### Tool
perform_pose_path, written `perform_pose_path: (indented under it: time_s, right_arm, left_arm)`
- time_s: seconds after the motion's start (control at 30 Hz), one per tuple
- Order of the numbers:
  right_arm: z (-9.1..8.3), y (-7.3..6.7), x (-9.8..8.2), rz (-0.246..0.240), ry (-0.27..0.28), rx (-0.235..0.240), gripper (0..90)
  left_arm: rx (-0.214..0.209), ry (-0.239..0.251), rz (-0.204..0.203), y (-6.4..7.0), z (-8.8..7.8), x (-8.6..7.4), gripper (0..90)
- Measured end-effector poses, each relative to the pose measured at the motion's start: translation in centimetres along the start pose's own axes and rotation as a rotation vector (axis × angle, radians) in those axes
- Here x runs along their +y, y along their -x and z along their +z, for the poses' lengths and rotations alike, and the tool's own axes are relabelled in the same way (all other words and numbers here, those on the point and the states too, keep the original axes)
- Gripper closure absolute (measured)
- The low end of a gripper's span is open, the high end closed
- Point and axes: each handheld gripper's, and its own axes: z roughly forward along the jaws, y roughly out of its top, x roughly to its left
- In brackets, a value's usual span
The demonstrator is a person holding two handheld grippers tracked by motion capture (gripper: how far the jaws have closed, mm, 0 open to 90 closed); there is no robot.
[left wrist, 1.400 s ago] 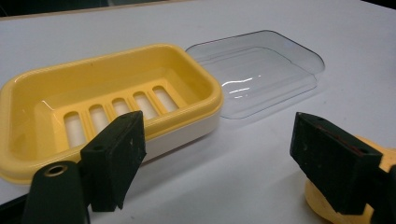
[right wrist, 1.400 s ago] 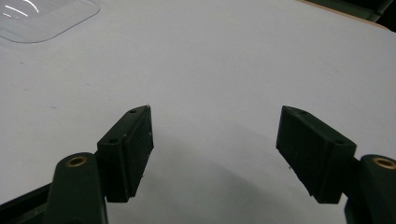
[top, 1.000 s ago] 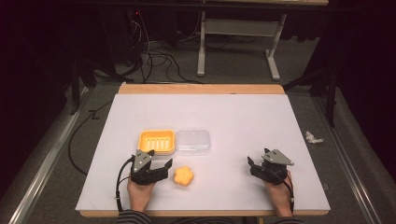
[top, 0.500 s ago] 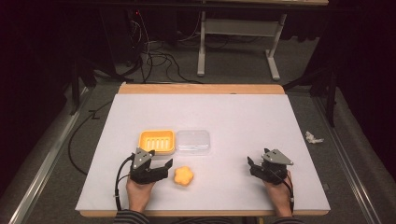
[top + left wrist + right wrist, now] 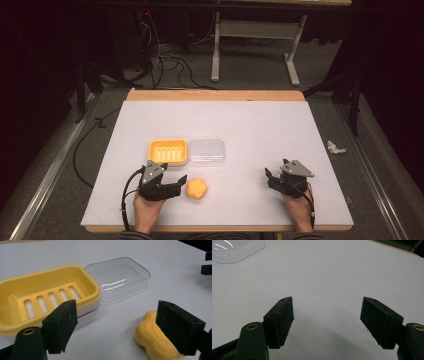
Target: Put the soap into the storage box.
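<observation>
Setting: a person at a white-covered table (image 5: 260, 125) holds a two-jaw gripper in each hand; a crumpled scrap of paper (image 5: 335, 147) lies on the floor off to the right of the right gripper

Left gripper (image 5: 179, 183): at the near left of the table, jaws spread wide and clasping nothing; in its own view (image 5: 117, 322) one black jaw rises at lower left and the other at lower right, white tabletop between them

Yellow soap (image 5: 196, 188): a lumpy, lobed bar lying on the table just past the left gripper's jaw tips; in the left gripper view the soap (image 5: 150, 336) sits against the right-hand jaw, which overlaps part of it; whether the two touch cannot be told

Soap dish (image 5: 168, 151): yellow with a slotted floor, empty, just ahead of the left gripper; in the left gripper view the dish (image 5: 47, 293) lies beyond the left-hand jaw

Clear lid (image 5: 206, 151): transparent, lying flat on the table, edge to edge with the dish on the side toward the right gripper; seen past the dish in the left gripper view (image 5: 118, 278), and at the top left corner of the right gripper view (image 5: 234, 248)

Right gripper (image 5: 269, 179): at the near right of the table, well apart from soap, dish and lid; jaws wide apart and empty in its own view (image 5: 327, 315), bare table between them
</observation>
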Motion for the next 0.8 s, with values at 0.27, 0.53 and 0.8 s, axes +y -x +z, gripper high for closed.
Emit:
perform_pose_path:
  time_s: [0.27, 0.53, 0.8]
  right_arm:
    - [0.0, 0.0, 0.0, 0.001, 0.0, 0.001, 27.2]
    - [0.0, 0.0, 0.0, -0.001, 0.001, -0.002, 27.2]
    - [0.0, 0.0, 0.0, 0.0, 0.0, -0.001, 27.2]
  left_arm:
    - [-0.019, -0.034, 0.019, 1.0, -0.4, -0.1, 17.7]
    - [-0.039, -0.081, 0.059, 2.3, -0.4, -0.9, 16.7]
    - [-0.054, -0.134, 0.092, 3.3, -0.1, -2.2, 15.7]
